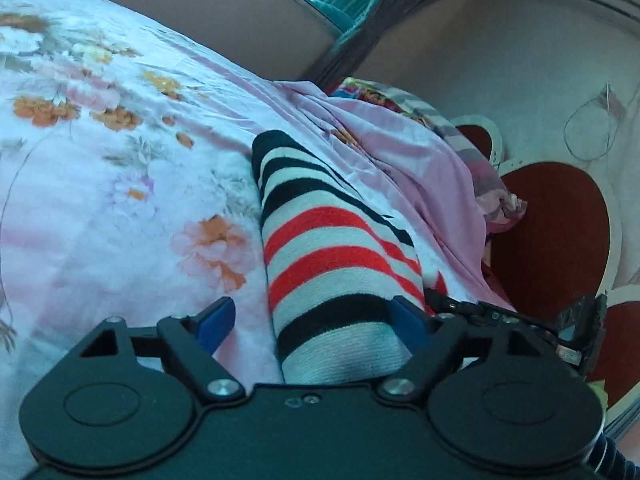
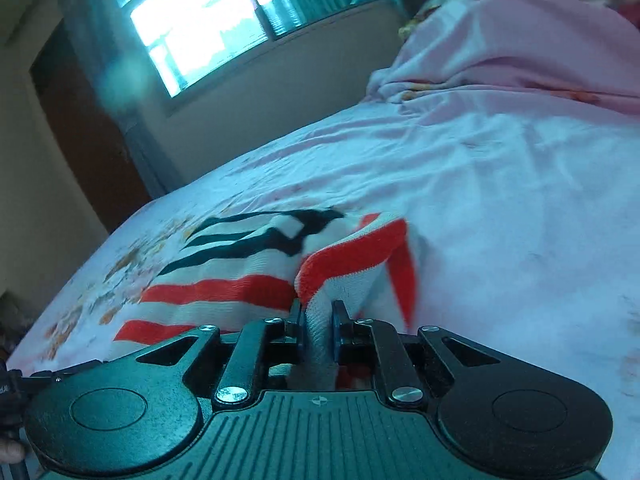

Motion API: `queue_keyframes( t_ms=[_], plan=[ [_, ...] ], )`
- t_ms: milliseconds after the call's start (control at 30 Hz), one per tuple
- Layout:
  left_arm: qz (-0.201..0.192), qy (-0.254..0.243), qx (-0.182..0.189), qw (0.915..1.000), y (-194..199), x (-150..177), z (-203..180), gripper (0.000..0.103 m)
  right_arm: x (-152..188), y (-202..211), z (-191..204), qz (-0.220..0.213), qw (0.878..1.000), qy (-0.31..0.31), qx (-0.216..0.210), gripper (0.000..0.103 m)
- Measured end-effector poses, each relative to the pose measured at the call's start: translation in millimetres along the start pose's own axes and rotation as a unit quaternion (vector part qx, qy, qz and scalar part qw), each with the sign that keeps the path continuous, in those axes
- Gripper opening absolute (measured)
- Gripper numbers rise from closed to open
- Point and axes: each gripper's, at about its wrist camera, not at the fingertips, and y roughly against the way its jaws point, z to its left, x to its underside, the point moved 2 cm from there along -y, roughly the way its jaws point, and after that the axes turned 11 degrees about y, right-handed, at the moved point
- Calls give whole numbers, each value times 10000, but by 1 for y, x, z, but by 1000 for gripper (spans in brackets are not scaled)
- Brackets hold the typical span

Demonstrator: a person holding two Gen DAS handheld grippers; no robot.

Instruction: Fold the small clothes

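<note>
A striped garment (image 1: 332, 248) in black, white and red lies on a pink floral bedsheet (image 1: 120, 160). In the left wrist view it runs lengthwise between my left gripper's (image 1: 312, 320) blue pads, which stand wide apart; the right pad touches its edge. In the right wrist view my right gripper (image 2: 318, 322) is shut on a fold of the striped garment (image 2: 240, 264) and its pads pinch a bunched white and red edge lifted off the bedsheet (image 2: 480, 200). The other gripper's black frame (image 1: 520, 320) shows at the right of the left wrist view.
A bunched pink cover (image 1: 400, 152) and a patterned cloth (image 1: 384, 96) lie past the garment. A red and white floor (image 1: 560, 232) drops off to the right of the bed. A bright window (image 2: 200, 20) and a dark door (image 2: 88, 128) stand beyond the bed.
</note>
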Motion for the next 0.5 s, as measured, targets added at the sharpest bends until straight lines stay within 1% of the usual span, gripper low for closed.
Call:
queue_keyframes(
  t_ms=[33, 67, 100, 133, 167, 200, 233, 267, 300, 333, 367, 433, 467, 500],
  plan=[
    [-31, -176, 28, 9998, 4, -2, -7, 83, -1, 11, -2, -44, 10000, -35, 37, 23],
    [-56, -276, 59, 9996, 5, -4, -11, 84, -1, 24, -2, -168, 9998, -44, 100, 25],
    [-41, -364, 56, 9993, 4, -5, -14, 85, -1, 39, -1, -376, 9992, -63, 70, 24],
    [106, -490, -125, 9987, -1, -2, -15, 86, 3, 51, -1, -486, 9987, -146, -32, 24],
    [235, -575, -276, 9977, -8, 2, -16, 87, 7, 55, 0, -418, 9989, -196, -76, 24],
    [345, -499, -313, 9977, -13, 5, -11, 89, 15, 49, 1, -192, 9997, -154, -34, 24],
    [388, -340, -272, 9983, -16, 7, -5, 90, 28, 37, 1, 202, 9997, -91, 86, 30],
    [387, -327, -247, 9984, -16, 7, -3, 90, 33, 34, -1, 228, 9996, -172, 49, 31],
    [388, -315, -273, 9984, -14, 6, -4, 87, 33, 38, -3, 168, 9994, -286, 27, 31],
    [372, -319, -279, 9984, -9, 5, -8, 82, 29, 46, -3, 99, 9993, -359, 12, 31],
    [306, -390, -211, 9985, -3, 3, -13, 80, 26, 56, -2, -86, 9994, -348, 21, 31],
    [195, -660, -156, 9975, 6, 2, -21, 81, 20, 78, 7, -562, 9983, -127, 2, 31],
    [236, -722, -220, 9969, 3, 3, -21, 82, 19, 83, 12, -683, 9977, -35, -36, 31],
    [311, -699, -331, 9965, -3, 4, -19, 86, 17, 80, 14, -664, 9978, 47, -22, 31]
  ],
)
